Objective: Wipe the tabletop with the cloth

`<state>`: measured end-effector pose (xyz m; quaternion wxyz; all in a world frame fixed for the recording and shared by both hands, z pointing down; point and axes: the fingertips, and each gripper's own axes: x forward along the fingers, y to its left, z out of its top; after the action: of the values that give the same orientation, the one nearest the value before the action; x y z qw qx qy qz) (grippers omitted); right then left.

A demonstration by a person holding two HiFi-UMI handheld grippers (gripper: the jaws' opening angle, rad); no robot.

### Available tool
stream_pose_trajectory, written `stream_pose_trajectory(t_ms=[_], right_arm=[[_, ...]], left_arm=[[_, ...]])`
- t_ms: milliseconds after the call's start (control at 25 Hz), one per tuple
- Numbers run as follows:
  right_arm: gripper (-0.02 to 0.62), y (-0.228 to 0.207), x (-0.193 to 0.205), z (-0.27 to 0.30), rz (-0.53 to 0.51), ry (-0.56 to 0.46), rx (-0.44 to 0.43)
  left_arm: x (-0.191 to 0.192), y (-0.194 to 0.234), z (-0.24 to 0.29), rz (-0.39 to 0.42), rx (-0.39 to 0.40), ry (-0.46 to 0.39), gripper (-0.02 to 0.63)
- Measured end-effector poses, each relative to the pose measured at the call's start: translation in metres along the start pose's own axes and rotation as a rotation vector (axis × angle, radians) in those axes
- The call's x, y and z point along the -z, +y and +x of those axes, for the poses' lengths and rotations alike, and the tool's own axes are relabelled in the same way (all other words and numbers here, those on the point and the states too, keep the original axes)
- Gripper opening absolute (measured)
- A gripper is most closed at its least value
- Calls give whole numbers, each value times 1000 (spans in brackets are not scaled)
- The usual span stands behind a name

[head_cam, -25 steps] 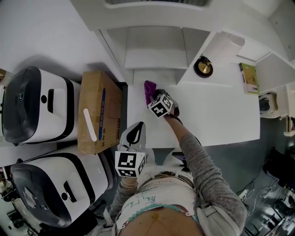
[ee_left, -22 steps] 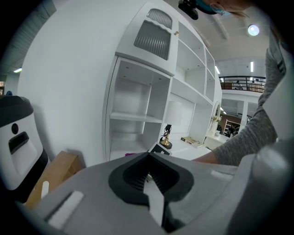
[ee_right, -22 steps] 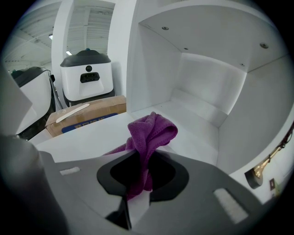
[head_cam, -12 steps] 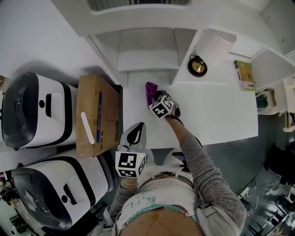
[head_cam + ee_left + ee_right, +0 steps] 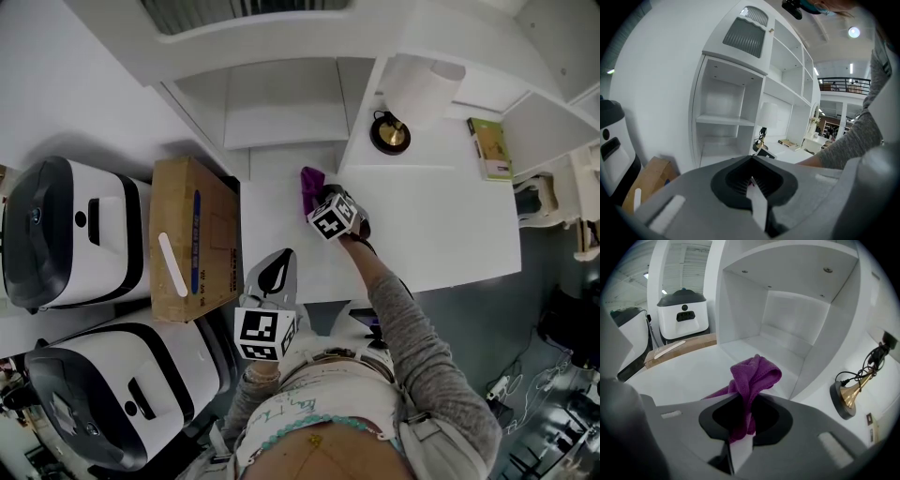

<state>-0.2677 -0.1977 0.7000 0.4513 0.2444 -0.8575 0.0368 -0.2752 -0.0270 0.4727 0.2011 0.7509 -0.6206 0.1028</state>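
Right tool (image 5: pixel 740 399) tight on purple cloth (image 5: pixel 757 373)

Person noted in a white top (image 5: pixel 323 389) bearing faint teal lettering and a curved teal dotted line. The right arm wears a grey knitted sleeve (image 5: pixel 427 361). The left gripper (image 5: pixel 280 256) has a grey moulded shell with a black ribbed recess behind its pale white fingers (image 5: pixel 757 205). The right gripper (image 5: pixel 317 195) is of the same make: grey shell, black recess, white fingers (image 5: pixel 739 454). Each carries a white cube printed with black square markers: left cube (image 5: pixel 263 334), right cube (image 5: pixel 332 215).
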Motion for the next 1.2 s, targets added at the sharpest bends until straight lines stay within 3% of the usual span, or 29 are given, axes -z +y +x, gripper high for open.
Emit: stream_pose_trajectory(t_ms=[1200], right_arm=[[83,-43,39,-18,32,34,48]], left_arm=[[-8,-39,26,34,69,10,2]])
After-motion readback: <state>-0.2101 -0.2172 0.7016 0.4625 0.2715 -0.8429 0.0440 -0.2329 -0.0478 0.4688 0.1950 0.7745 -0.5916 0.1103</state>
